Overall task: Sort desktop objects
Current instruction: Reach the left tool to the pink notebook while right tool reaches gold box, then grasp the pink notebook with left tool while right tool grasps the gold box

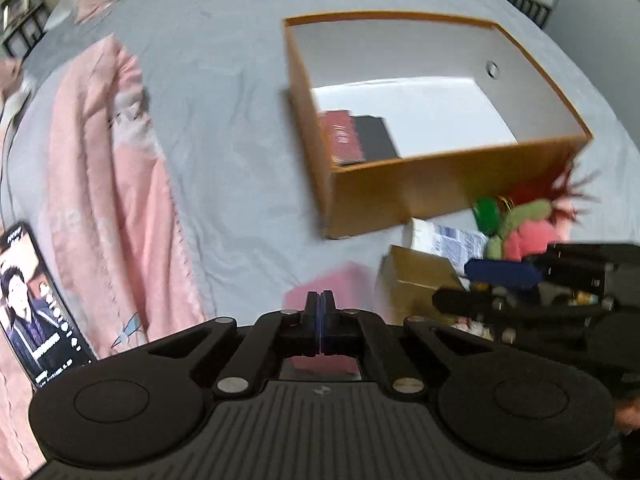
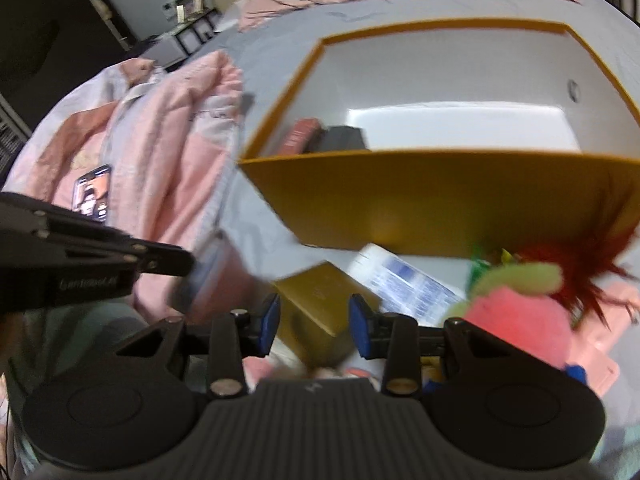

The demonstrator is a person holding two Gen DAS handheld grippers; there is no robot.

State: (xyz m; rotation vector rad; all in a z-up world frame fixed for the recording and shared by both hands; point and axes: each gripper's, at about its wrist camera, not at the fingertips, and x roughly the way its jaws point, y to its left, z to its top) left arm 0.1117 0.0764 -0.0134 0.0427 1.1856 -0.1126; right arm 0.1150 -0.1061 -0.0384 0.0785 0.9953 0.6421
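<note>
The left gripper (image 1: 320, 300) was clamped on a thin pink item (image 1: 320, 284), lower centre; the right gripper (image 2: 314, 318) stood open, empty, over a gold cardboard carton (image 2: 320, 300). The orange open box (image 1: 400, 192) held two dark booklets (image 1: 356, 136) — plush toy (image 2: 516, 320) and papers (image 2: 412, 280) remained outside.

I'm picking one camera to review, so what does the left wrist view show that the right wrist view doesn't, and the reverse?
Left wrist only: its own left gripper shut, apparently empty. Right wrist only: a dark doorway and a shelf beyond the bed. Both: the orange box holding a red book, the phone, the gold box and the pink plush toy.
</note>
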